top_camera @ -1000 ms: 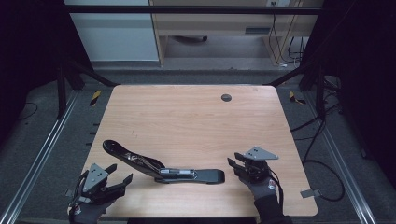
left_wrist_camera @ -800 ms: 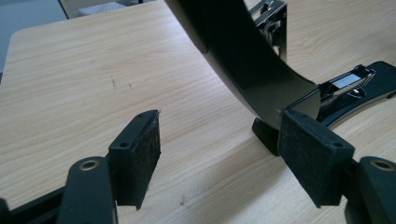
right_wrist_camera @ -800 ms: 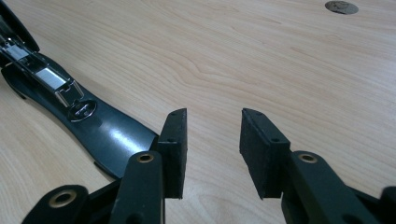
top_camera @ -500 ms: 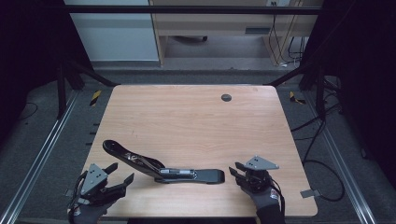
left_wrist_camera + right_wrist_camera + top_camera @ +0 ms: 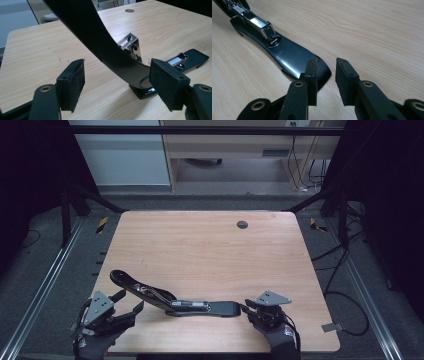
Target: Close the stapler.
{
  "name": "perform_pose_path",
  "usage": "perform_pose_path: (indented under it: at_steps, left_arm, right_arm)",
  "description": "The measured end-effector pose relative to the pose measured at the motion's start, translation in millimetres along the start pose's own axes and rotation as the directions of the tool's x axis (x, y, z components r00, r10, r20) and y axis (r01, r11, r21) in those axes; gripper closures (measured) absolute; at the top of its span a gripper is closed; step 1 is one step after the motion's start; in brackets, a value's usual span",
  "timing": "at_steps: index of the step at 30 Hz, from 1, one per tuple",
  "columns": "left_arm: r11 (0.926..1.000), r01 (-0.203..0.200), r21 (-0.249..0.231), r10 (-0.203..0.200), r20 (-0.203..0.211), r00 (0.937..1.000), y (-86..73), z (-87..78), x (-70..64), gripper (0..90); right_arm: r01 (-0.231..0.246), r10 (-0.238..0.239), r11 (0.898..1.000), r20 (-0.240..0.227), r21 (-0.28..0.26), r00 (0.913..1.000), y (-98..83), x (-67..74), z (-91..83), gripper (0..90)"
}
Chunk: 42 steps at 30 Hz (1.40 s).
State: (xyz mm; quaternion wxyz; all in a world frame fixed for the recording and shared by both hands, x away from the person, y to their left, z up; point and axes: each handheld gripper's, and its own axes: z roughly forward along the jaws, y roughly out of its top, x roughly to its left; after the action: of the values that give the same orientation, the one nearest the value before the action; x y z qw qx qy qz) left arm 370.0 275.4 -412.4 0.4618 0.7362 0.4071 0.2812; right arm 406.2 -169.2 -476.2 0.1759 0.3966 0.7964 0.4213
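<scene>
Lying flat and unfolded on the pale wood-grain bench (image 5: pixel 210 250), a glossy black stapler (image 5: pixel 172 299) stretches between the two tools, its curved top arm rising just ahead of the left hand-held gripper (image 5: pixel 127 305), whose felt-faced jaws stand wide apart and empty. At its other end the rounded tip of the base sits just beyond the right hand-held gripper (image 5: pixel 325 75), jaws narrowly parted and gripping nothing. Farther along shines the chrome staple channel (image 5: pixel 260 22).

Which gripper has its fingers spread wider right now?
The left gripper: its fingers stand far apart around the stapler's raised arm. The right gripper's leave a narrow gap at the stapler's base tip.
</scene>
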Motion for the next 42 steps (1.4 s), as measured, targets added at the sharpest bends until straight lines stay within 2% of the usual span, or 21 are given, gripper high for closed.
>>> perform_pose_path:
  at_steps: [10,15,29,37,42]
  left_arm:
    - [0.9995,0.002,-0.03,-0.002,-0.009,1.0,14.3,3.9,4.4,29.2]
    - [0.999,0.009,-0.043,-0.01,-0.016,0.9998,18.5,5.3,8.0,31.3]
    - [0.9984,0.022,-0.053,-0.023,-0.022,0.9995,24.3,7.6,14.8,39.8]
    - [0.9975,0.031,-0.063,-0.032,-0.024,0.9992,25.6,5.5,16.8,42.9]
    - [0.9967,0.039,-0.071,-0.041,-0.028,0.9987,26.5,4.4,18.0,47.2]
  right_arm:
    - [-0.009,0.01,1.0,-0.035,0.013,0.9993,-1.3,1.9,3.8,84.0]
    - [-0.01,0.01,1.0,-0.036,0.014,0.9993,-1.4,2.1,4.1,87.6]
    - [0.004,-0.002,0.999,-0.053,0.041,0.9986,-0.7,6.7,12.9,90.0]
    - [0.028,-0.025,0.998,-0.063,0.055,0.9977,-0.2,10.3,18.8,90.0]
    - [0.022,-0.018,0.998,-0.064,0.067,0.9978,-1.0,12.0,21.2,90.0]
